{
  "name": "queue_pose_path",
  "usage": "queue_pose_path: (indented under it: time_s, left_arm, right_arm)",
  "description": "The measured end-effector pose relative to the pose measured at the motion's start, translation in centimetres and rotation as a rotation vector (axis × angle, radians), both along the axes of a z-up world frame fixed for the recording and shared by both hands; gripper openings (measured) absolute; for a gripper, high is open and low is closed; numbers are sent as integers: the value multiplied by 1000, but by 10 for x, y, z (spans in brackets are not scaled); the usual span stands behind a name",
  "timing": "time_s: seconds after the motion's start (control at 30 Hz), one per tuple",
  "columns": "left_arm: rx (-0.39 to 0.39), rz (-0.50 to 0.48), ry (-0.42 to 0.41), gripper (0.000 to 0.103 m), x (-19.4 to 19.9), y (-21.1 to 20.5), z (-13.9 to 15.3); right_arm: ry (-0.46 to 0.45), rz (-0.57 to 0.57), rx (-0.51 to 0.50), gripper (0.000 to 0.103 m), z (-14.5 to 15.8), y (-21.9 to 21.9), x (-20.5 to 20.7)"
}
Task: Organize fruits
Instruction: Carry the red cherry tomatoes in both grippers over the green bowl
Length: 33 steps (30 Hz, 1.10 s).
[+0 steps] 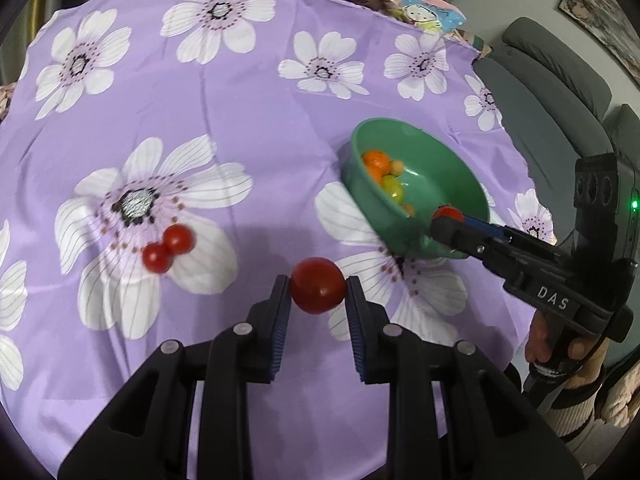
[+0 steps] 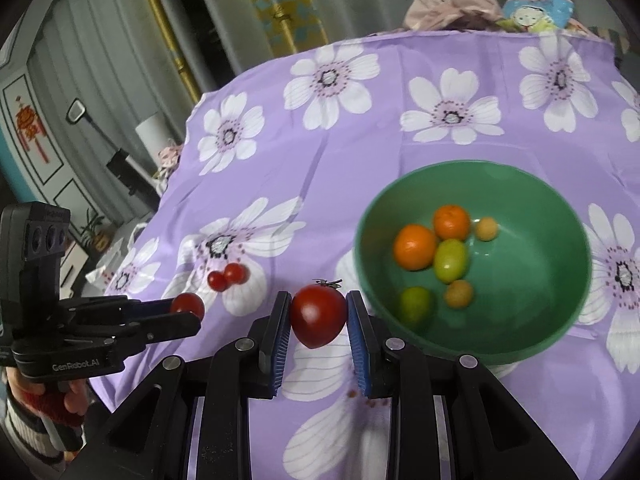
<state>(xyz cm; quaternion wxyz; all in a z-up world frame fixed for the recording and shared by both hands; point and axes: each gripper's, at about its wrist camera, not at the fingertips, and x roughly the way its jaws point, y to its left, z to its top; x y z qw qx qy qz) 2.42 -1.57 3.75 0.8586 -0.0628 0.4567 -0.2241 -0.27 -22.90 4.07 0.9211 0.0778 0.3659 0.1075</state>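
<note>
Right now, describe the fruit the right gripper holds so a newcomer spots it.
Find the green bowl on the purple flowered cloth. Just left of its rim, the right gripper clamps a red tomato. Unlike the other red ones, it has a stem.

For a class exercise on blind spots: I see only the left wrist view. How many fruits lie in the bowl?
Observer: Six in the bowl: two oranges, two green fruits and two small tan fruits.
Operator: What does the right tool hold?
Observer: The right tool grips the right tomato between both pads, with a dark stalk on top.
Operator: Who holds my left tool?
Observer: A hand, red at the wrist, grips the handle of the left tool, which holds the left tomato.
</note>
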Motion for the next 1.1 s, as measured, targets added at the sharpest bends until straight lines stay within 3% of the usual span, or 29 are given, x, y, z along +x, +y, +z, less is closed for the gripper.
queue_pose_path:
  time_s: [1.1]
  left_arm:
    - [70,-182,-68,27,41,-109,6]
  right_arm:
    - [-33,-139,41,29,-1,-70,-8]
